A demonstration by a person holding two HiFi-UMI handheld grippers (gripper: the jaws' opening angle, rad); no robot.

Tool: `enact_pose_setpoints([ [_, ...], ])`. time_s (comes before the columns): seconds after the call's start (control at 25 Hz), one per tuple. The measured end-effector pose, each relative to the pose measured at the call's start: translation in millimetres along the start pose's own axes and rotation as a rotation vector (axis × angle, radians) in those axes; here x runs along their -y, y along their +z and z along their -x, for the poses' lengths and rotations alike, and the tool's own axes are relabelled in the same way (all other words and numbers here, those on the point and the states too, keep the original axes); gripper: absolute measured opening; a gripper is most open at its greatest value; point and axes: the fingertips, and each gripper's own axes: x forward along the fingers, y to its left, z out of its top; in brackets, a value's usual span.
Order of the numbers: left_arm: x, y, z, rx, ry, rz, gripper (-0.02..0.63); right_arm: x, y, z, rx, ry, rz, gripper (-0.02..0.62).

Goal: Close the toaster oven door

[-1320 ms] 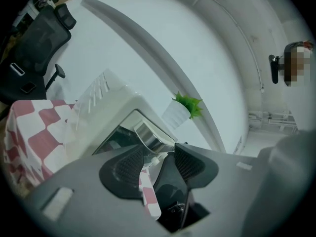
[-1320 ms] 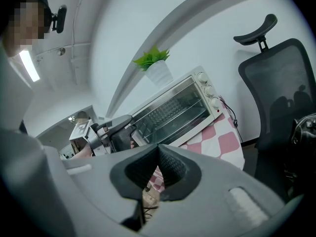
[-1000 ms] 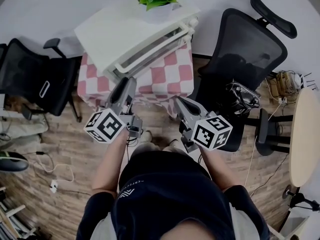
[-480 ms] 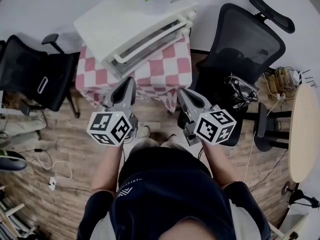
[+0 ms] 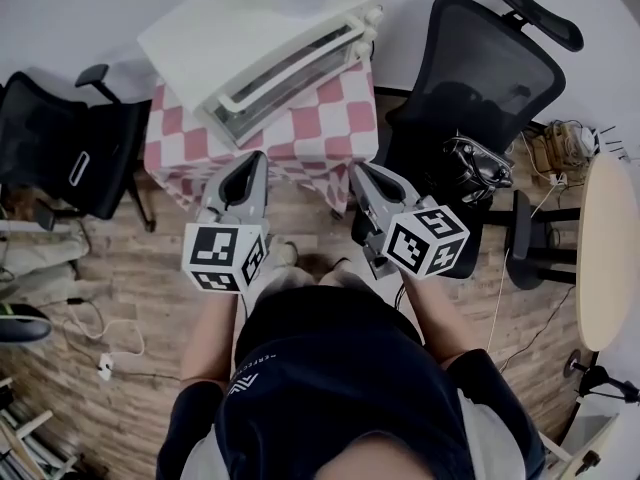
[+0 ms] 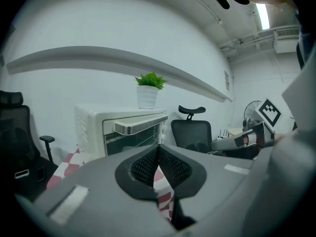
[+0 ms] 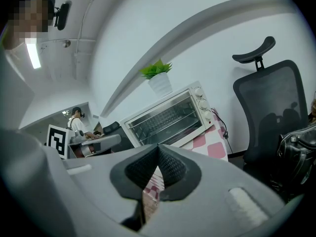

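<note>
Head view: the checkered table carries the oven, its door raised against the front, ahead of both grippers and apart from them. The left gripper has just been closing its jaws, and they now meet with nothing between them. The right gripper has its jaws pressed together, also empty.

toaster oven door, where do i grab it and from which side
Take the long handle bar along the door's top edge, near its middle, coming from the front. The bar runs level and stands off the door, so jaws could close above and below it.
</note>
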Motion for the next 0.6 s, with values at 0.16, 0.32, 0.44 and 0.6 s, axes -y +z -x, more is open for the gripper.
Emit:
enact_pose_setpoints([
  [0.16,-1.0,-2.8,4.5,-0.015,0.012,-0.042,0.000,-1.5,-0.6,1.0,0.004,-0.006,0.005,0.002],
  [0.32,2.7,-6.3,6.1,-0.045,0.016,-0.097,0.000,0.9,-0.3,3.1,0.008,-0.035,0.037,0.002],
  [0.44,3.4,-6.9,5.2,-0.038,0.005,-0.093,0.000,1.4,1.2,4.0,0.020,-0.041,0.038,0.002],
  [0.6,1.6,-7.5,7.0,-0.038,-0.003,-0.083,0.000,1.0,2.2,5.6,0.029,-0.045,0.032,0.002],
])
